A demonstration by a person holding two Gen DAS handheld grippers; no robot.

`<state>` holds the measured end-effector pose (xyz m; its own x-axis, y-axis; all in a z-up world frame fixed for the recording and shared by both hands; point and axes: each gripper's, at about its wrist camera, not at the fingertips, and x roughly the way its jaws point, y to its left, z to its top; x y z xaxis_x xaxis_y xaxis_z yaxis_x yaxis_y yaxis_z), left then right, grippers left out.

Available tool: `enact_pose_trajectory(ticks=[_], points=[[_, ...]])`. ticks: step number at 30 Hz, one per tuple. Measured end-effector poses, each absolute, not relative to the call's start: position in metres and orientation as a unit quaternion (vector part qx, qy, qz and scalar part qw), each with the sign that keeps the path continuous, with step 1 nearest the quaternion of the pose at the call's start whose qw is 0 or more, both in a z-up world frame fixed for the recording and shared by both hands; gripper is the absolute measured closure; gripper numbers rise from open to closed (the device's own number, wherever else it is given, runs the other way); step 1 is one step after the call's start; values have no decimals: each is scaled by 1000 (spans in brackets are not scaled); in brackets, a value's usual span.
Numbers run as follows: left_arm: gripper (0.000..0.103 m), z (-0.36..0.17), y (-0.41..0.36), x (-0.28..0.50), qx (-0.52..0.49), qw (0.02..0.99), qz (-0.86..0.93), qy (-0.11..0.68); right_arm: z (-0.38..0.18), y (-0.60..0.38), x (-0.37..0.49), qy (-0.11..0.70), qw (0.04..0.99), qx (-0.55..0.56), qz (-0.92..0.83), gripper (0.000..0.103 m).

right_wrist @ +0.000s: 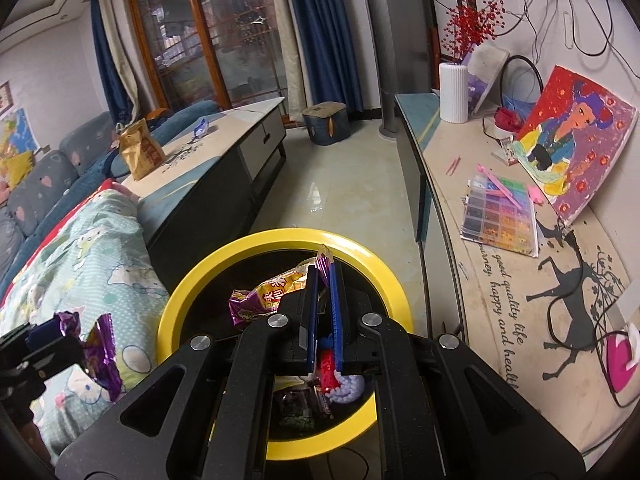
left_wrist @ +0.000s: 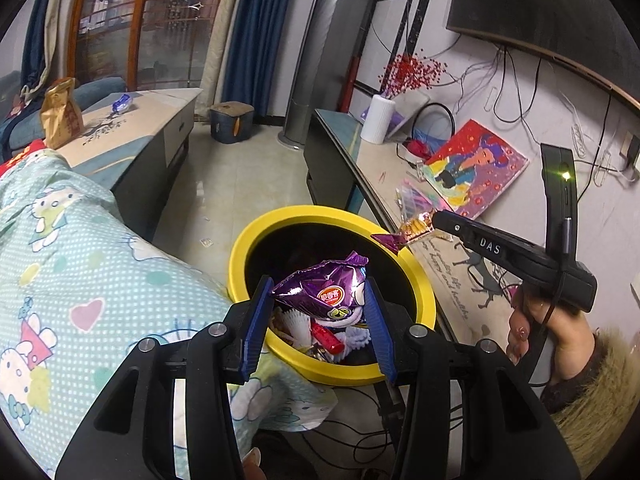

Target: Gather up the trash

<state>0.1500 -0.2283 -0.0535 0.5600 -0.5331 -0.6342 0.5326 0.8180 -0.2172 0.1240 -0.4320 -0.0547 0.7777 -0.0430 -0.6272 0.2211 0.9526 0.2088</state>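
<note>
A yellow-rimmed black bin (left_wrist: 240, 256) stands on the floor with several wrappers inside; it also shows in the right wrist view (right_wrist: 192, 280). My left gripper (left_wrist: 320, 292) is shut on a crumpled purple foil snack bag (left_wrist: 320, 288) and holds it over the bin's near side. My right gripper (right_wrist: 324, 268) is shut on a yellow and purple wrapper (right_wrist: 272, 292) above the bin. In the left wrist view the right gripper (left_wrist: 434, 222) holds that wrapper (left_wrist: 412, 230) over the bin's far rim.
A Hello Kitty blanket (left_wrist: 80, 260) lies left of the bin. A low cabinet (right_wrist: 500, 280) with a bead box (right_wrist: 500, 216), a painting (right_wrist: 576, 148) and a white vase (right_wrist: 453, 92) runs along the right. A coffee table (right_wrist: 224, 136) holds a brown bag (right_wrist: 140, 152) and a blue wrapper (right_wrist: 201, 127).
</note>
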Motion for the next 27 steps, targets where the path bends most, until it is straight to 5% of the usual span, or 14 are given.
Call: enact_pose_trajectory(ticks=[9, 12, 27], points=[[57, -75, -246, 163, 7, 873, -305, 381, -66, -432, 130, 336, 927, 154, -65, 97], [54, -80, -251, 170, 11, 872, -301, 386, -69, -430, 131, 340, 926, 154, -61, 84], [10, -68, -234, 181, 1, 881, -280, 381, -51, -435, 116, 331, 927, 164, -59, 53]])
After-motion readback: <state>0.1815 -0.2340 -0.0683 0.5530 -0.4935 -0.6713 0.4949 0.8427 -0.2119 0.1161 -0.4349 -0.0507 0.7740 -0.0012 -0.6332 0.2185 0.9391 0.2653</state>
